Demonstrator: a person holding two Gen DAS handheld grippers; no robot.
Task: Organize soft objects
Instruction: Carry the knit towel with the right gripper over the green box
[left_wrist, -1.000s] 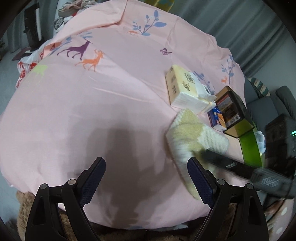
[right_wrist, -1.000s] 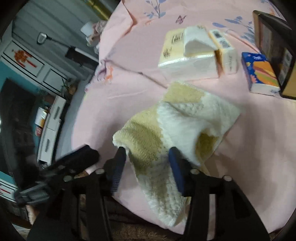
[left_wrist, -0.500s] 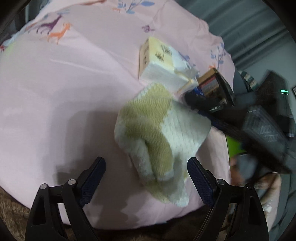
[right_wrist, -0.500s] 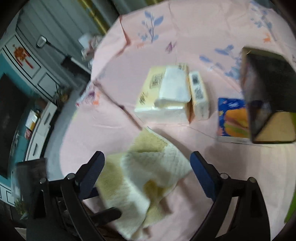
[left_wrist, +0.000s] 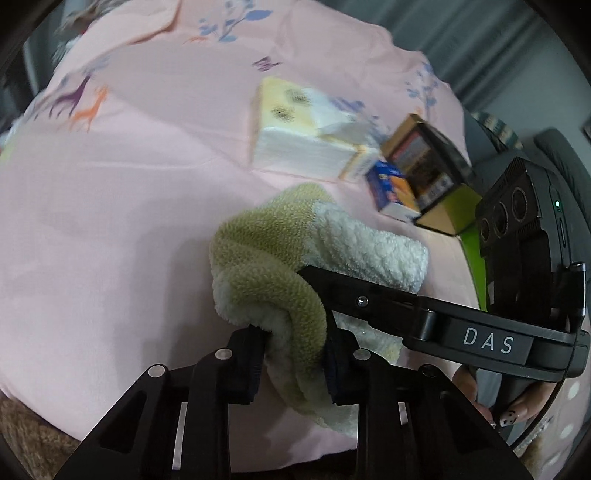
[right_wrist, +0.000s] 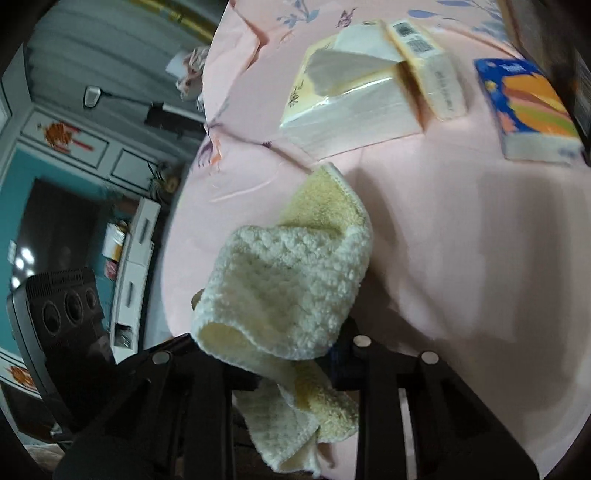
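A fluffy yellow-and-white towel (left_wrist: 280, 266) lies bunched near the front edge of a round table under a pink cloth (left_wrist: 129, 184). My left gripper (left_wrist: 295, 350) is shut on the towel's near fold. My right gripper (right_wrist: 291, 354) is shut on the same towel (right_wrist: 288, 284), which drapes over its fingers; it also shows in the left wrist view (left_wrist: 369, 299), reaching in from the right beside my left fingers.
A pale yellow tissue pack (left_wrist: 295, 136) lies behind the towel, with a small blue-orange tissue pack (left_wrist: 391, 184) and a dark box (left_wrist: 424, 158) to its right. They show in the right wrist view too: tissue pack (right_wrist: 351, 99), blue pack (right_wrist: 532, 110).
Both grippers were open half a second ago and have closed on the towel. The left one moved forward to the towel's near fold; the right one came in beside it.
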